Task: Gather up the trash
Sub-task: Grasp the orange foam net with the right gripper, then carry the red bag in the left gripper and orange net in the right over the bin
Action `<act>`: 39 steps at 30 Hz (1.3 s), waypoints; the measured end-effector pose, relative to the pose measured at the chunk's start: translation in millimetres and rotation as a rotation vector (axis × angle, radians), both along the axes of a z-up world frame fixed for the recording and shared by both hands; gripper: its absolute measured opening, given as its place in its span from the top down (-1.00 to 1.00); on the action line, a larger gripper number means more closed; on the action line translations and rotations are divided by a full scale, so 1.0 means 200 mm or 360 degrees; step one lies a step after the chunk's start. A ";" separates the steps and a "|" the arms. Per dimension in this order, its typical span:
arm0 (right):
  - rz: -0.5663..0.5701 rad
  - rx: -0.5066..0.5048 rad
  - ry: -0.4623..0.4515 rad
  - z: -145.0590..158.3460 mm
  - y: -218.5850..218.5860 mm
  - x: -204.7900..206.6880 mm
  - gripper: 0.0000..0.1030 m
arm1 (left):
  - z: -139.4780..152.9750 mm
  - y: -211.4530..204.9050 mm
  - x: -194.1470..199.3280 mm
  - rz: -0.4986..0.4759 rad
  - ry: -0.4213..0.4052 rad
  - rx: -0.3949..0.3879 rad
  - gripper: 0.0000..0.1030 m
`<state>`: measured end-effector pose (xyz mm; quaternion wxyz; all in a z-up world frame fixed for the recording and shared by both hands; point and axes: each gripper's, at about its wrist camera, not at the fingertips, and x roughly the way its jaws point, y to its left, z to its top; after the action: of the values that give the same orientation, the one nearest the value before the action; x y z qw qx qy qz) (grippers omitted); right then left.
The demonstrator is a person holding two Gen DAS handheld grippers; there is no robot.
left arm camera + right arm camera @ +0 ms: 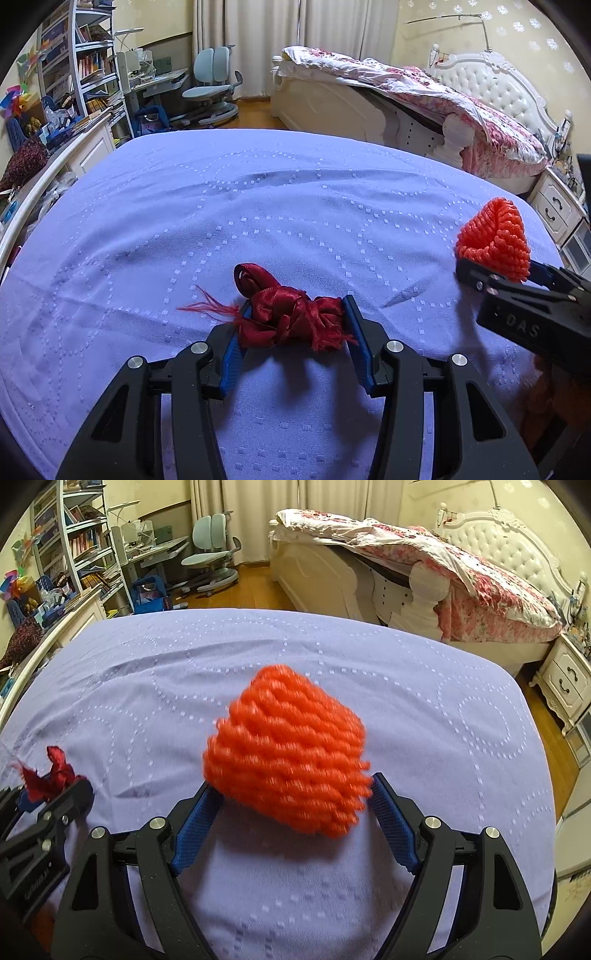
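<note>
A crumpled dark red ribbon (291, 321) with frayed ends sits between the blue pads of my left gripper (297, 302), which is shut on it just above the lavender bedspread (258, 206). An orange foam net (288, 753), cone-shaped and blurred, fills the wide gap of my right gripper (295, 781); both pads touch its lower edges. In the left wrist view the right gripper (496, 271) stands at the right with the orange net (495, 236) poking up from its fingers. In the right wrist view the left gripper (55, 794) and its ribbon (51, 771) are at the far left.
The bedspread covers a wide flat surface under both grippers. Beyond it are a white bed with a pink floral quilt (443, 99), a desk chair (210, 88), bookshelves (85, 66) on the left and a white nightstand (557, 206) on the right.
</note>
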<state>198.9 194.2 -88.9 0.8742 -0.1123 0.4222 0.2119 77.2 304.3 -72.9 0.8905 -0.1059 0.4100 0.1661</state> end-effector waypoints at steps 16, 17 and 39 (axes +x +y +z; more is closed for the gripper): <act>0.0023 -0.0001 -0.0022 0.02 -0.02 -0.03 -0.04 | 0.02 0.00 -0.03 0.0009 -0.0036 -0.0013 0.05; 0.0025 0.0002 -0.0021 0.02 -0.03 -0.04 -0.03 | 0.02 -0.01 -0.04 0.0005 -0.0036 -0.0011 0.05; 0.0028 0.0072 -0.0014 0.03 -0.45 -0.51 -0.04 | 0.02 -0.32 -0.26 -0.0115 -0.0059 -0.0022 0.05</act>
<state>97.8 104.4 -83.0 0.8765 -0.0971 0.4124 0.2286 24.6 240.1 -68.0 0.9027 -0.1002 0.3980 0.1290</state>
